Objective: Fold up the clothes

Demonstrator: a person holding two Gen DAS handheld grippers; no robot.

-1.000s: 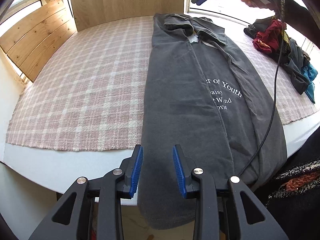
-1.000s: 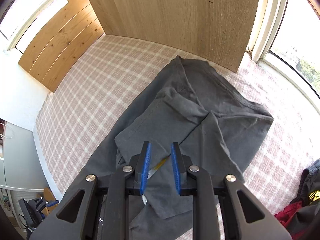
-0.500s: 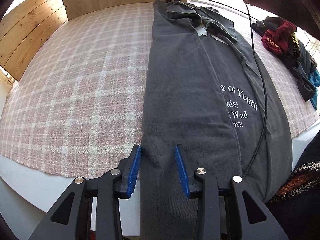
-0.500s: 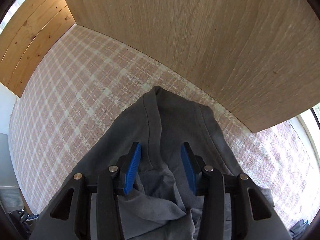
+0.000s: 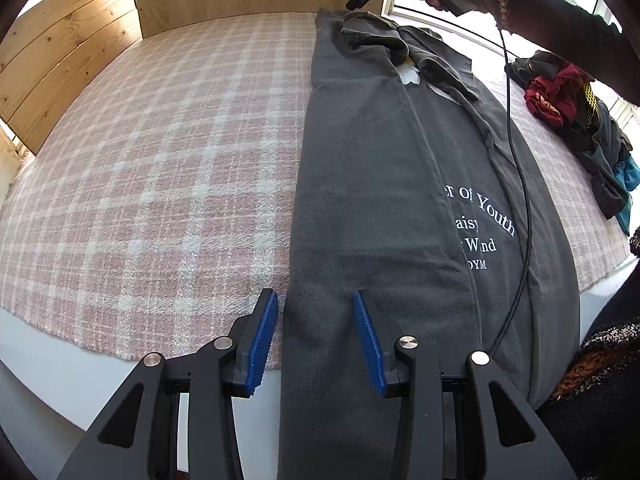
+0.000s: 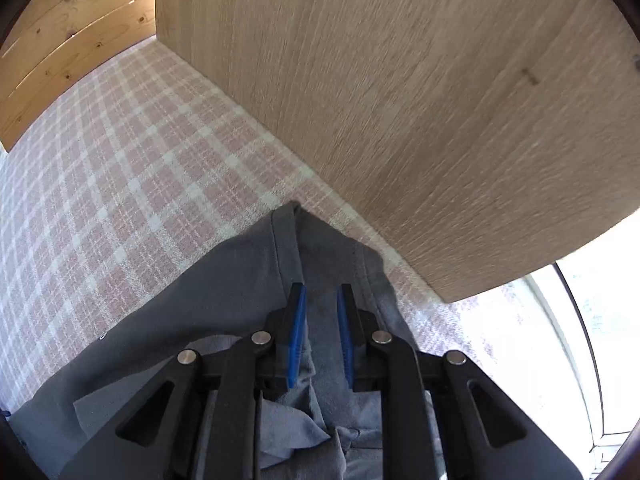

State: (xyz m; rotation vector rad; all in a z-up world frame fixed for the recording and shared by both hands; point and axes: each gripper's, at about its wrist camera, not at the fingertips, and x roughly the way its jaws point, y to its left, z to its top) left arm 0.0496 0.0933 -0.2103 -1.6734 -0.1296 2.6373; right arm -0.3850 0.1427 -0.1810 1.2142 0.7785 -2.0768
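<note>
Since half a second ago the right gripper (image 6: 321, 330) has narrowed its fingers: the blue pads, then wide apart over the collar end of the grey T-shirt (image 5: 384, 184), now stand close together with a fold of the shirt's far edge between them, though whether they actually pinch the cloth cannot be told. The wooden panel (image 6: 420, 100) ahead of those fingers looms larger than before. The left gripper (image 5: 316, 336) has edged forward; its fingers are spread wide, the left pad over the plaid cloth (image 5: 160, 184) just beside the shirt's folded edge, the right pad over the shirt's hem end, gripping nothing. The shirt lies lengthwise on the cloth-covered counter (image 5: 60, 376), folded into a long strip running away from the left fingers, white lettering to their right. A black cable (image 5: 520, 208) trails across it. Far right of the fingers sits a heap of clothes (image 5: 576, 120), loose, in no basket.
</note>
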